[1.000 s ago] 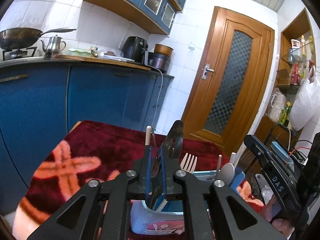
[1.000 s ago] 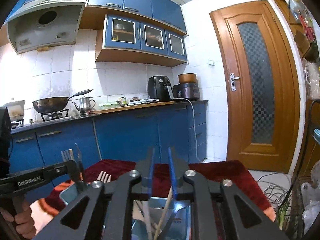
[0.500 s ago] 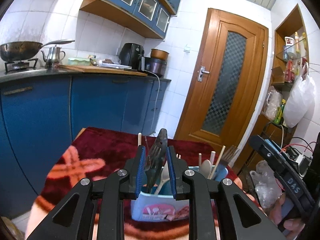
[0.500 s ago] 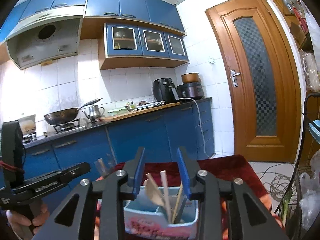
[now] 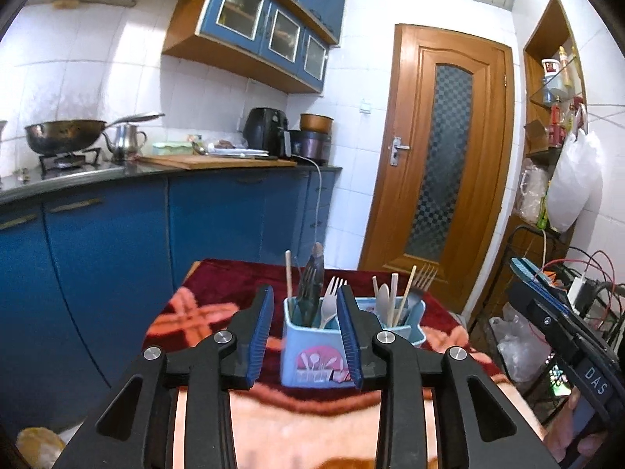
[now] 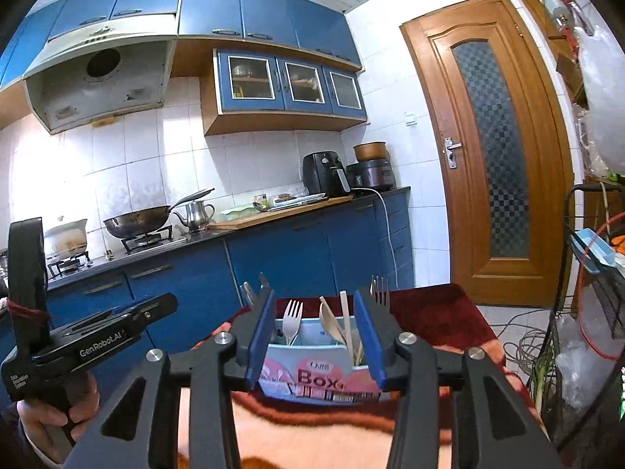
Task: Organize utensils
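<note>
A light blue utensil box (image 5: 312,355) stands on the red patterned tablecloth (image 5: 203,312). It holds a metal slotted utensil (image 5: 312,281), a white plastic fork (image 5: 330,305), spoons, chopsticks and forks. My left gripper (image 5: 304,305) is open and empty, just in front of the box. In the right wrist view the same box (image 6: 316,375) sits between the fingers of my right gripper (image 6: 316,312), which is open and empty. The left gripper body (image 6: 93,336) shows there at the left.
Blue kitchen cabinets (image 5: 109,242) with a wok (image 5: 62,136) and kettle run along the left. A wooden door (image 5: 433,164) stands behind the table. A wire rack with bags and cables (image 6: 586,312) stands at the right.
My left gripper opened and let go of the slotted utensil, which now stands in the box. Both grippers pulled back and up from the box. The right gripper opened wider.
</note>
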The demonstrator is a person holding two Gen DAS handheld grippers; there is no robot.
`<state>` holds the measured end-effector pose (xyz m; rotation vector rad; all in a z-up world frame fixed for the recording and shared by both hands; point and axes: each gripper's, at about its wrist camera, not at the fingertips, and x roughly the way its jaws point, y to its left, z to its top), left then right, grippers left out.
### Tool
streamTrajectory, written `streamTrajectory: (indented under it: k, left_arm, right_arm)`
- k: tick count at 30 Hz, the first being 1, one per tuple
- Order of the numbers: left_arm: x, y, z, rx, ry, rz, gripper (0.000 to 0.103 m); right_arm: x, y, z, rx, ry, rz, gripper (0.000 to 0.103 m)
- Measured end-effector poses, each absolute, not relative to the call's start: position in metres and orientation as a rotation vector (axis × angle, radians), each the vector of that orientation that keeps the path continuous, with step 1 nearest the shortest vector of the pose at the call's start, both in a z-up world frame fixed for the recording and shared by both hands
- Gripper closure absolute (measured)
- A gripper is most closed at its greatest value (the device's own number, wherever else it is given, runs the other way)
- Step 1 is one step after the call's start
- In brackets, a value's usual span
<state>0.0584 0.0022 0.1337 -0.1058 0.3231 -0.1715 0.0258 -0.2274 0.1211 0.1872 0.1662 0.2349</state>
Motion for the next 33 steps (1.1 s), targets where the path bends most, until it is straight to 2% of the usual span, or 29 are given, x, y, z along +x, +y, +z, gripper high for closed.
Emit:
streamTrajectory:
  k: [4, 8, 10, 16, 22, 33]
  left_arm:
    - [0.039, 0.004, 0.128, -0.083, 0.324, -0.145, 0.069]
    - [0.024, 0.003, 0.113, -0.067, 0.333, -0.130, 0.068]
    - [0.018, 0.001, 0.105, -0.060, 0.342, -0.128, 0.061]
    - [0.015, 0.000, 0.071, -0.037, 0.399, -0.087, 0.049]
    - [0.014, 0.001, 0.045, -0.018, 0.414, -0.046, 0.043]
    - [0.023, -0.004, 0.014, -0.009, 0.433, -0.034, 0.042]
  right_arm:
    - [0.007, -0.226, 0.114, 0.177, 0.179, 0.234, 0.057]
    - [-0.010, -0.227, 0.103, 0.196, 0.179, 0.243, 0.048]
    - [-0.017, -0.227, 0.096, 0.199, 0.186, 0.245, 0.043]
    - [-0.027, -0.226, 0.067, 0.194, 0.229, 0.231, 0.033]
    - [-0.024, -0.229, 0.035, 0.174, 0.284, 0.197, 0.024]
    - [-0.018, -0.228, -0.002, 0.128, 0.294, 0.165, 0.014]
